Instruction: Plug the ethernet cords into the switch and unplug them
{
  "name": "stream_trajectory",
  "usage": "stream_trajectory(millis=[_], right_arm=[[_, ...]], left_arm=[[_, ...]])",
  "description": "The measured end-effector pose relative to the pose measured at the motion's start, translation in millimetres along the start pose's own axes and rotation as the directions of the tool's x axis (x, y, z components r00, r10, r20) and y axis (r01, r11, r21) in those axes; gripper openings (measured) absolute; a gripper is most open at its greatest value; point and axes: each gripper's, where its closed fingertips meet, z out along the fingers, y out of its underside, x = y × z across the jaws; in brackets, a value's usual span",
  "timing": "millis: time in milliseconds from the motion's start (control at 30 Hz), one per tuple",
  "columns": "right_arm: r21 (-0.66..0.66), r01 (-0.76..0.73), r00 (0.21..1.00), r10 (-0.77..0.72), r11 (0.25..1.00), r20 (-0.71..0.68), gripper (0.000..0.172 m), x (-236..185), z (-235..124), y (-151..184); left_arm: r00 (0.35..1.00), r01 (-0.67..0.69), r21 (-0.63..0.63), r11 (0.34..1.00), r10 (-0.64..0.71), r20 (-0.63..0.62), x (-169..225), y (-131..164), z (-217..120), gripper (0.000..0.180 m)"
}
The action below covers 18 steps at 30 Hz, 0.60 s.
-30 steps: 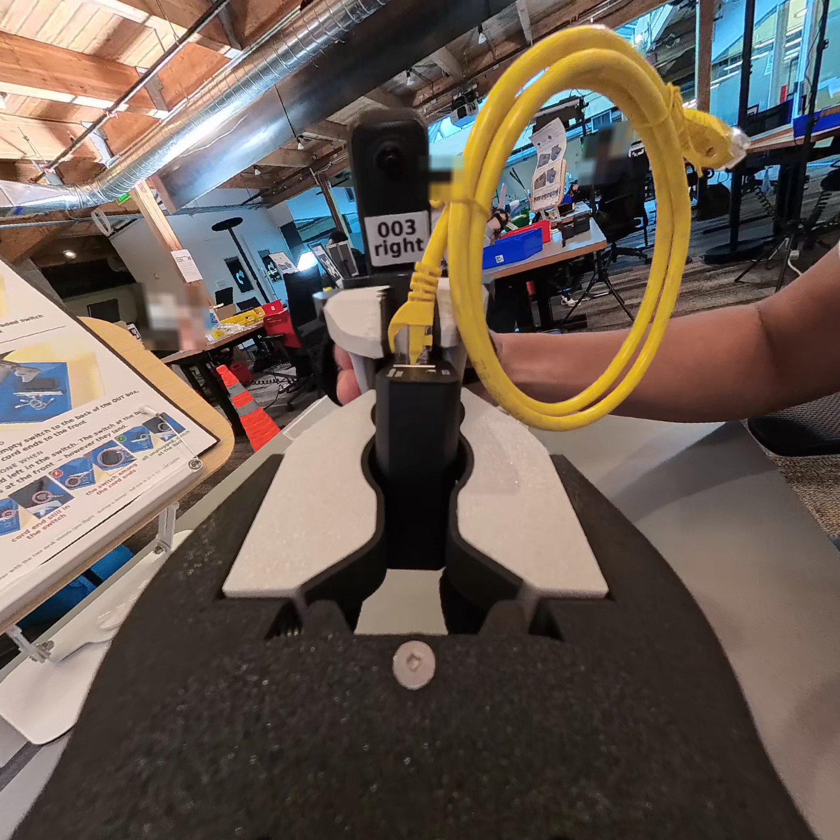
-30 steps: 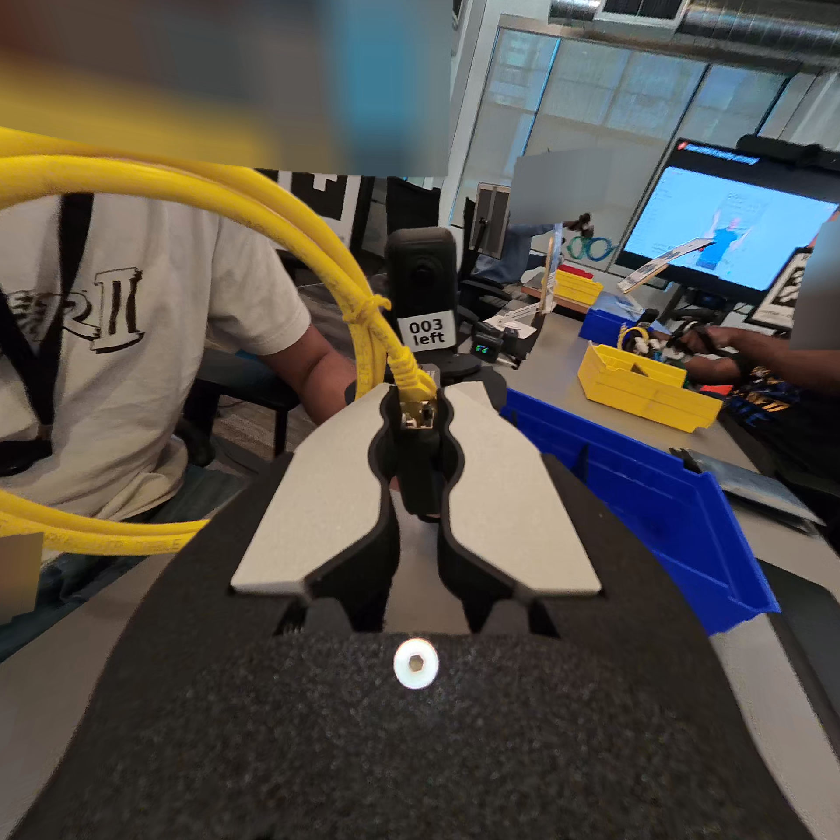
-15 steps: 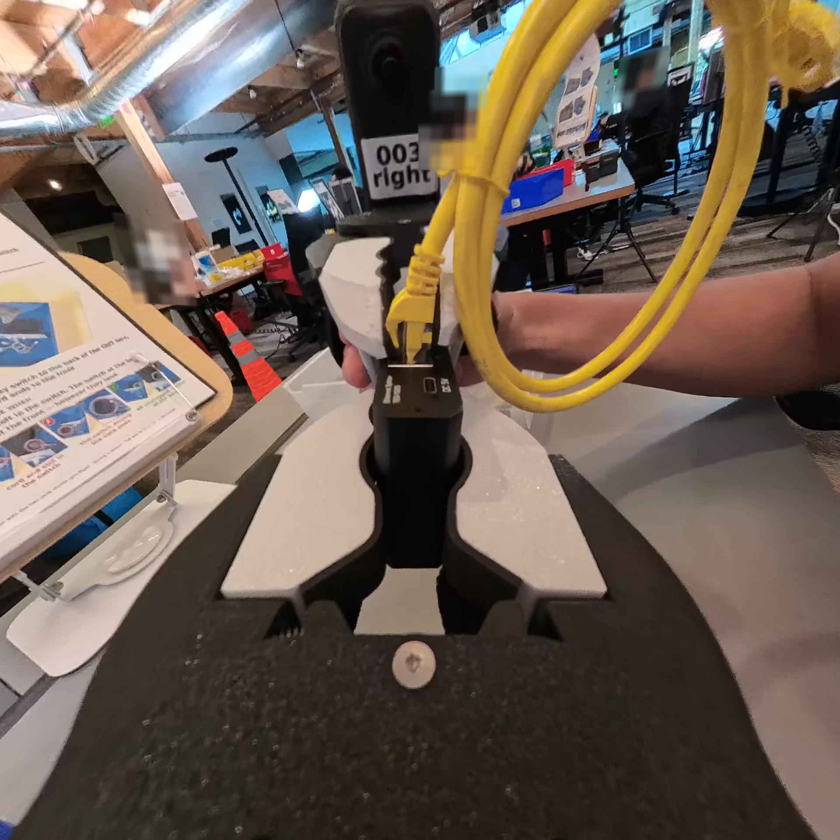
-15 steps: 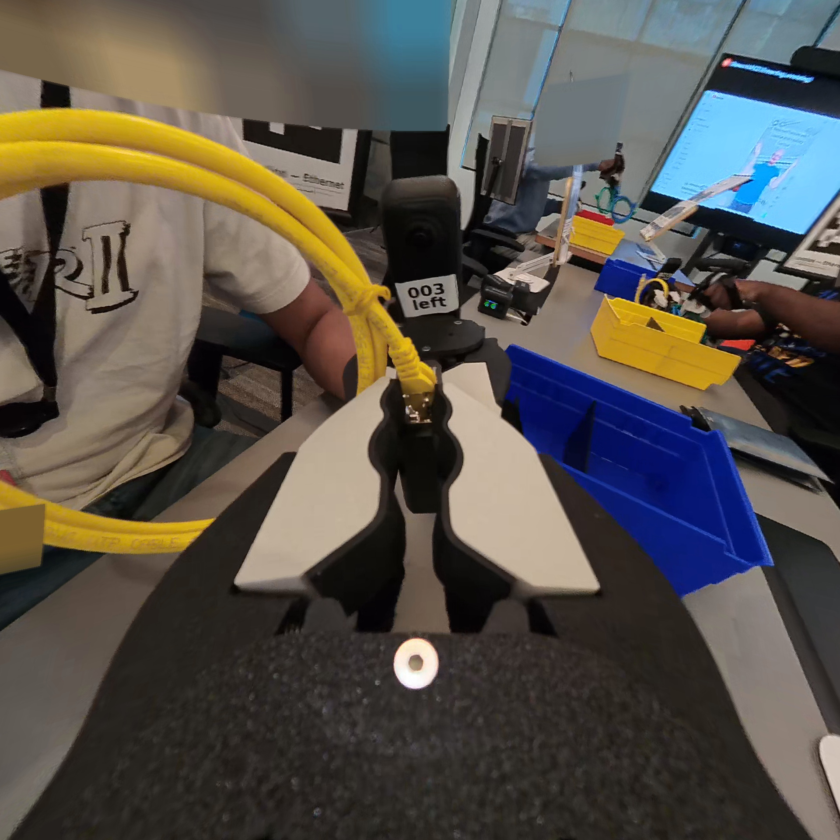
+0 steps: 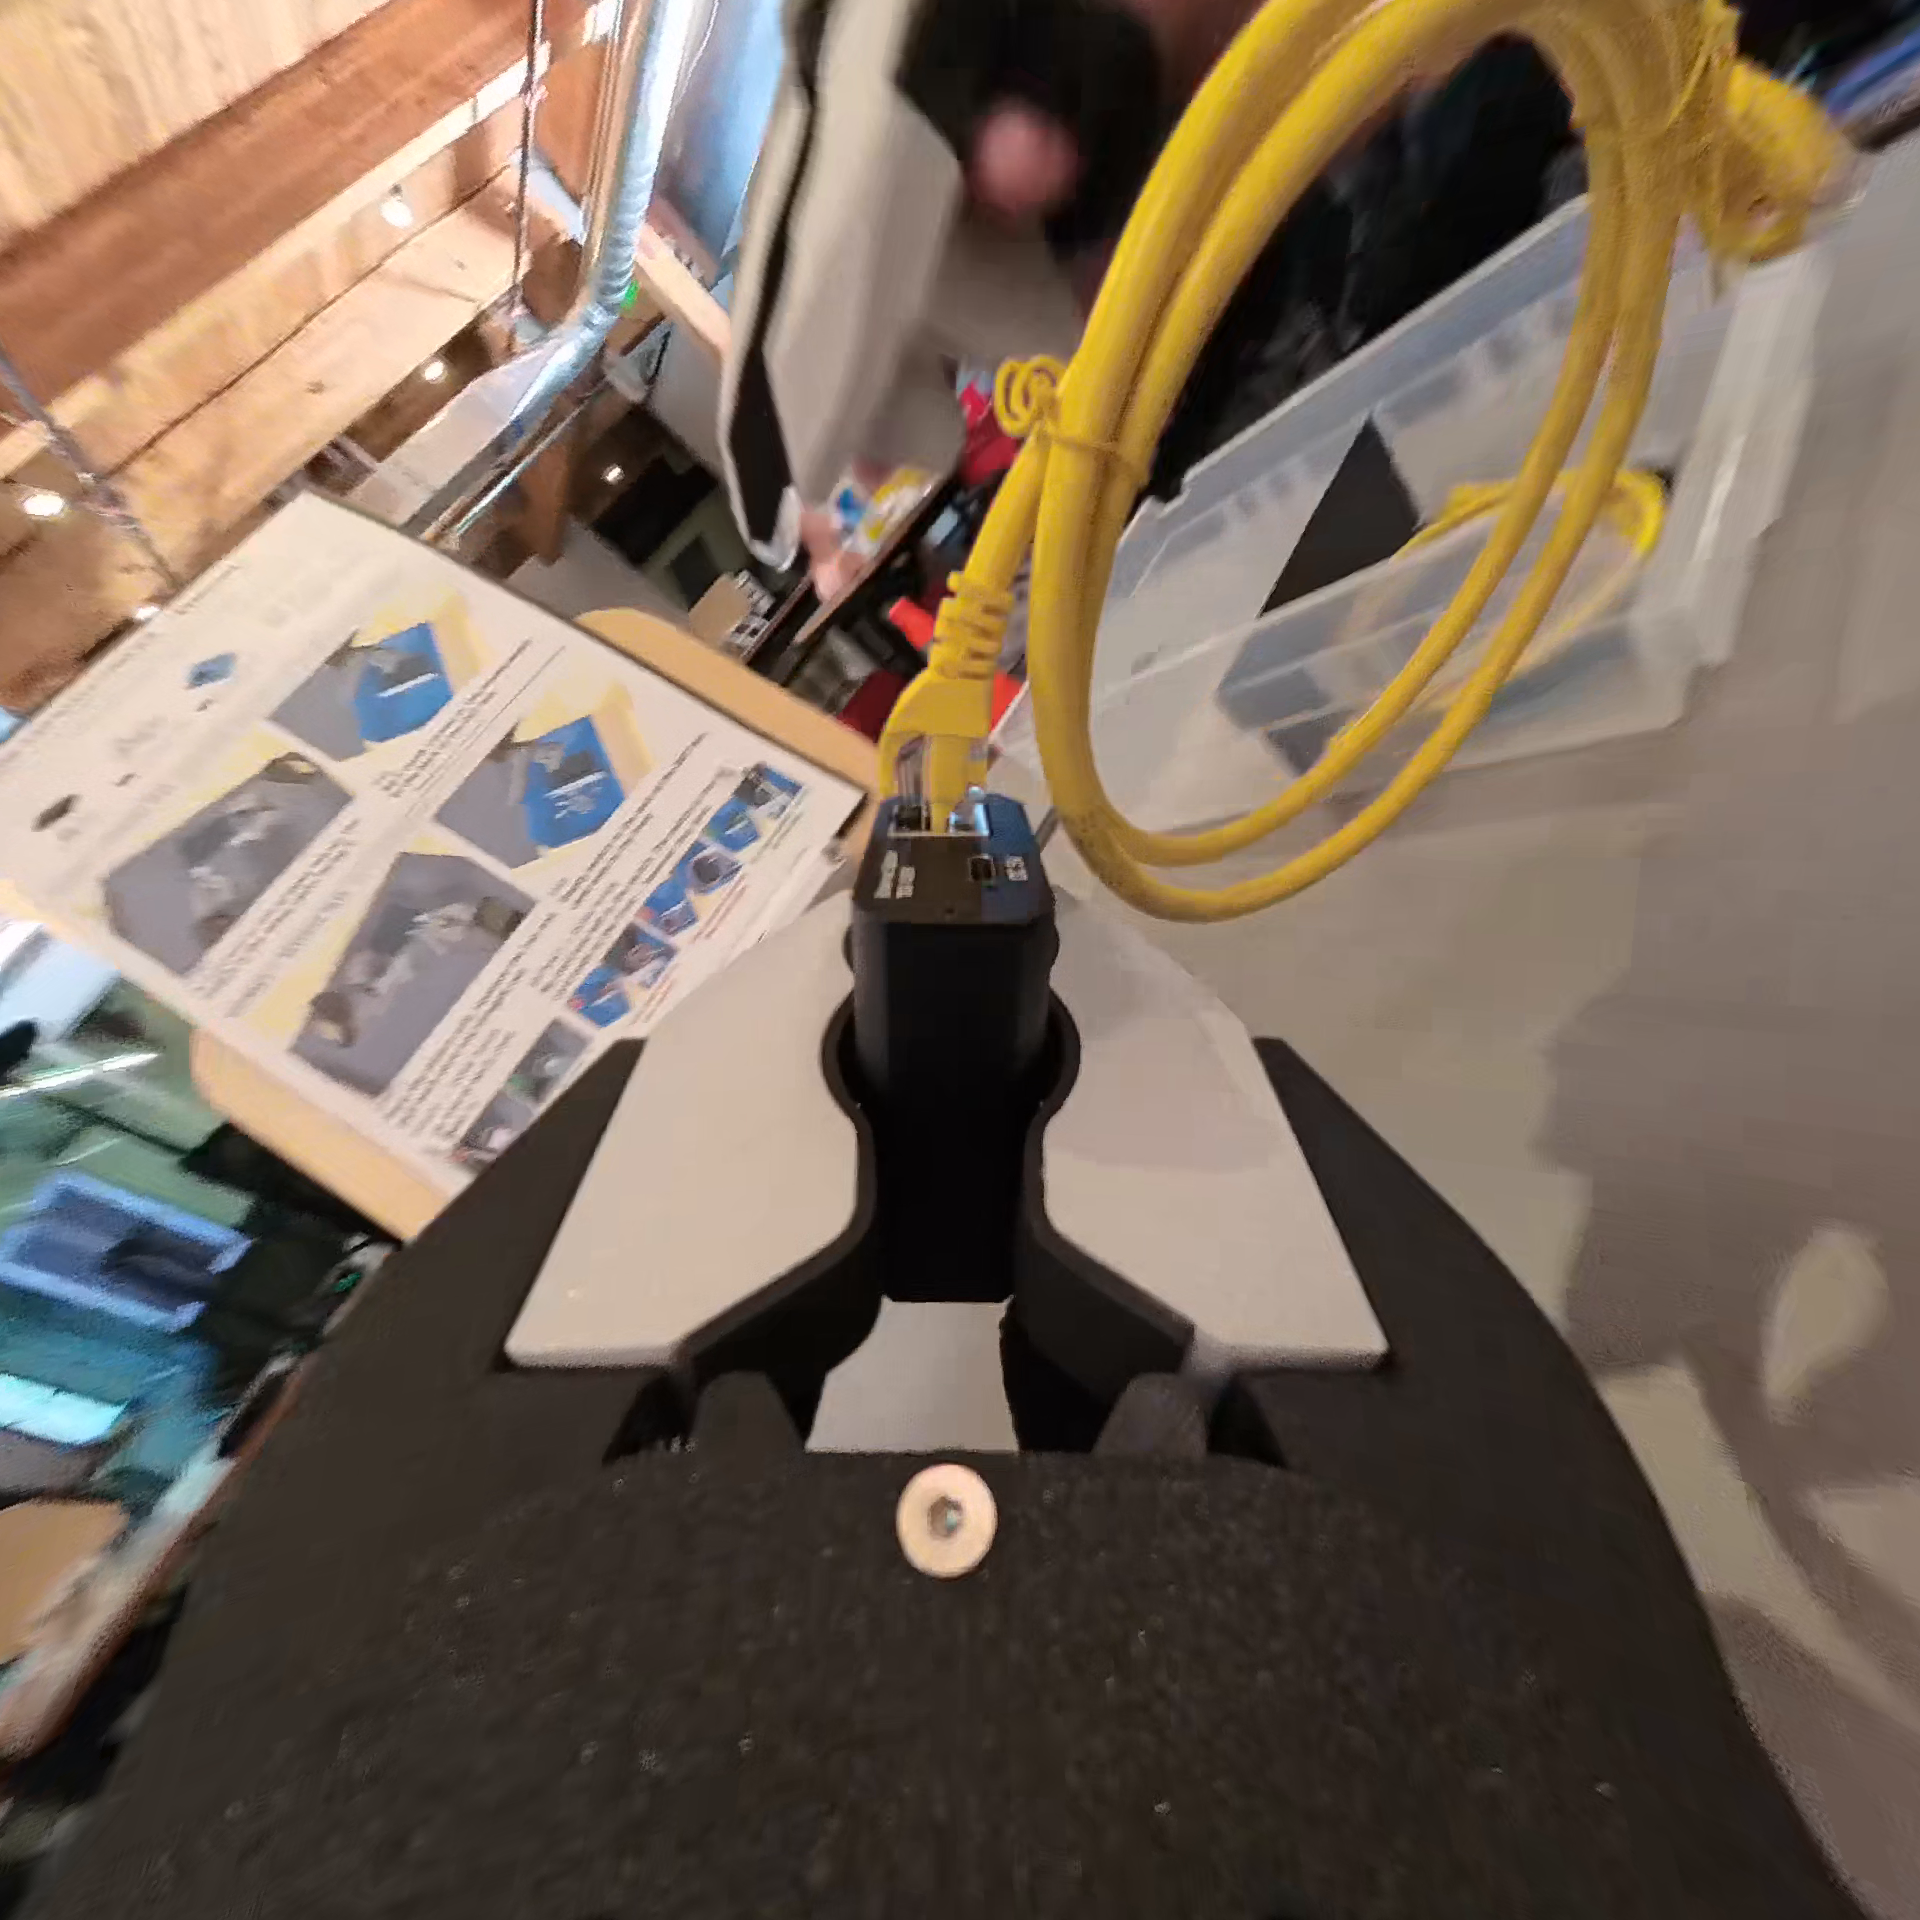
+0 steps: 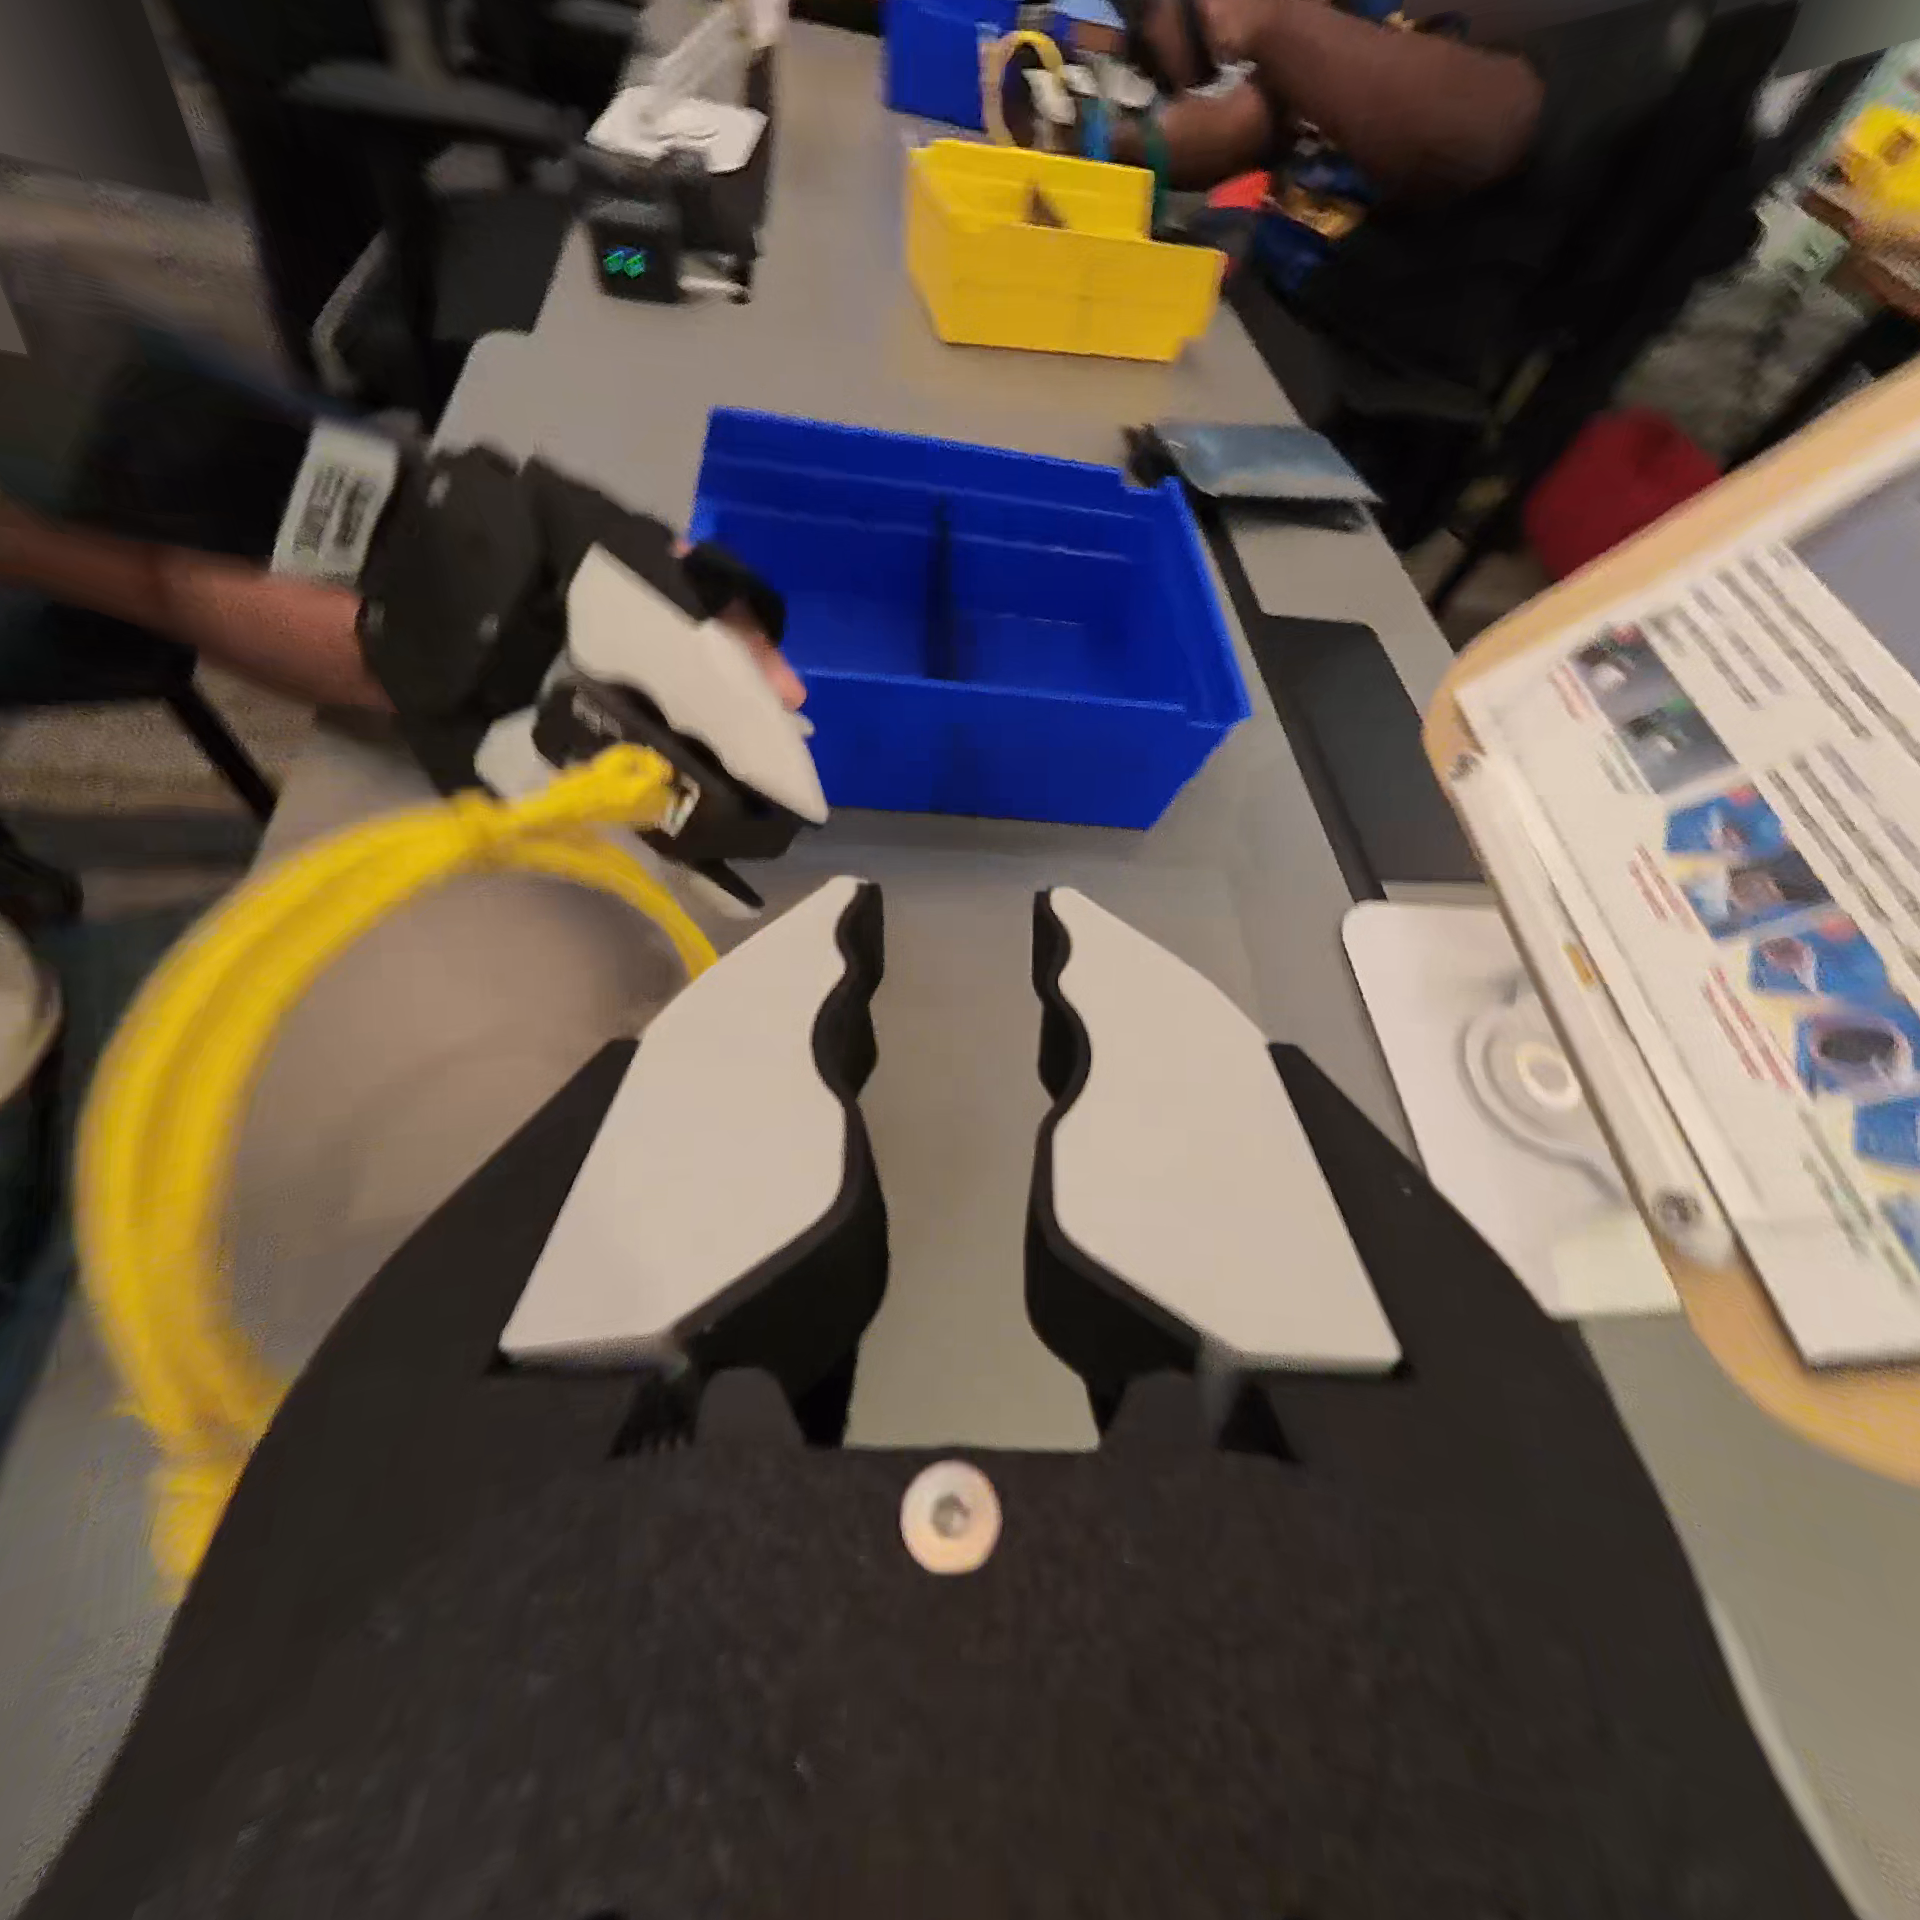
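My left gripper is shut on a small black switch that stands up between its pads. A yellow ethernet plug sits in the switch's top port. Its coiled yellow cord hangs off to the right, and its free plug shows at the top right. My right gripper is open and empty over the grey table. In the right wrist view the left gripper is at the left, still holding the switch with the yellow cord plugged in.
A blue divided bin stands just beyond my right gripper, a yellow bin farther back. An instruction board stands at the right and shows in the left wrist view too. A clear plastic box lies behind the cord. Another person works at the far end. Spacing between my two grippers at the tips: around 8 cm.
My right gripper let go of the yellow plug, opened and drew back and away. The plug stays in the switch. My left gripper swung round with the switch and cord.
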Motion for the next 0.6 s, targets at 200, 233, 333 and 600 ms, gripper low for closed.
stream_trajectory(millis=[200,233,333,600], right_arm=[[-0.076,-0.277,0.959,0.271,0.958,-0.078,0.028,-41,2,-7],[-0.103,-0.302,0.951,0.293,0.948,-0.096,0.031,-50,12,2],[-0.164,-0.295,0.945,0.262,0.941,-0.198,0.032,-61,34,27],[-0.268,-0.246,0.936,0.156,0.932,-0.315,0.022,-59,51,48]], left_arm=[[0.983,-0.148,-0.152,0.977,0.162,0.086,3,24,10,0.025],[0.979,-0.164,-0.166,0.972,0.181,0.091,4,26,11,0.025],[0.968,-0.209,-0.182,0.961,0.229,0.098,6,28,12,0.025],[0.933,-0.314,-0.198,0.928,0.341,0.117,12,24,12,0.025]])
